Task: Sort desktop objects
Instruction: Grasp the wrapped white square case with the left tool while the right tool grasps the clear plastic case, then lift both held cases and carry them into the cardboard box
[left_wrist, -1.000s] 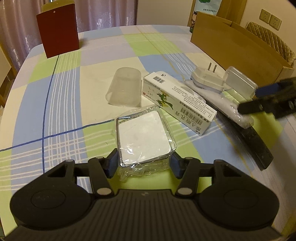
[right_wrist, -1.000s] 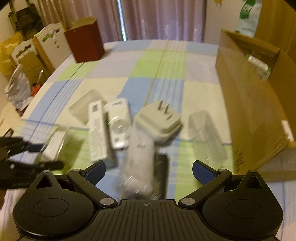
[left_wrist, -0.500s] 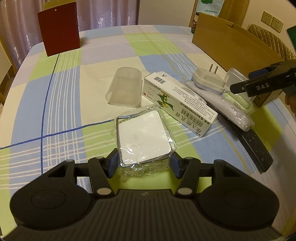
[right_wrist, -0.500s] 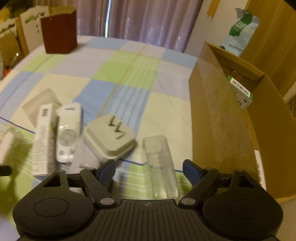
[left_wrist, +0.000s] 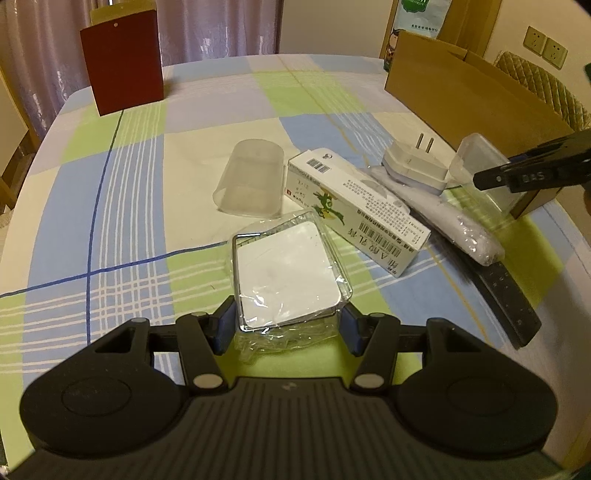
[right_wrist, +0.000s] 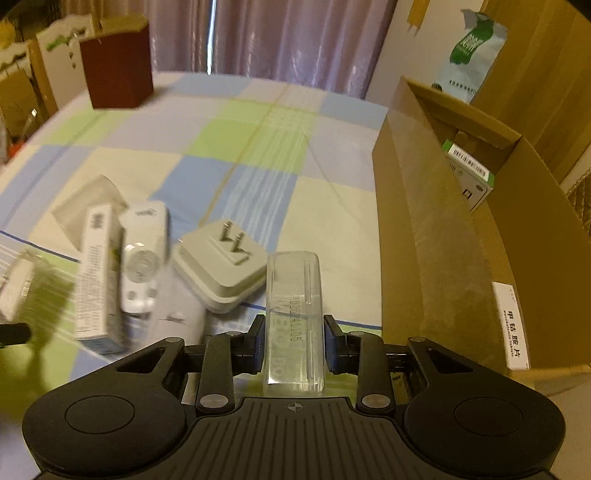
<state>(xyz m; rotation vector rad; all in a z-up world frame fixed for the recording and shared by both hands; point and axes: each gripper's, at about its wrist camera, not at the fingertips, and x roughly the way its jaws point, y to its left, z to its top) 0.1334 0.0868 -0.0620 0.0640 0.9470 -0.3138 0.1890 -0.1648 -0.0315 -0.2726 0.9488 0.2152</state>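
Left gripper (left_wrist: 286, 325) is pinching the wrapped white square box (left_wrist: 286, 277) at the near edge of the checked tablecloth (left_wrist: 110, 221), pads on both sides, box apparently resting on the cloth. Right of it the clear plastic cover (left_wrist: 249, 181), the long white carton (left_wrist: 354, 214), the white remote in film (left_wrist: 443, 214) on a dark flat slab (left_wrist: 509, 291) and the plug adapter (left_wrist: 413, 166) are lying in a loose cluster. Right gripper (right_wrist: 293, 338) is clamping the clear plastic case (right_wrist: 295, 317) beside the cardboard box (right_wrist: 424, 236), which is already holding a green-edged carton (right_wrist: 469, 173).

Judgement: both claws are gripping items mid-sort; the next move probably calls for lifting the case over the tall box wall and releasing inside. The plug adapter is sitting just left of the case, and the wall close right, so clearance is tight. Far left the dark red box (left_wrist: 122, 59) is standing apart.
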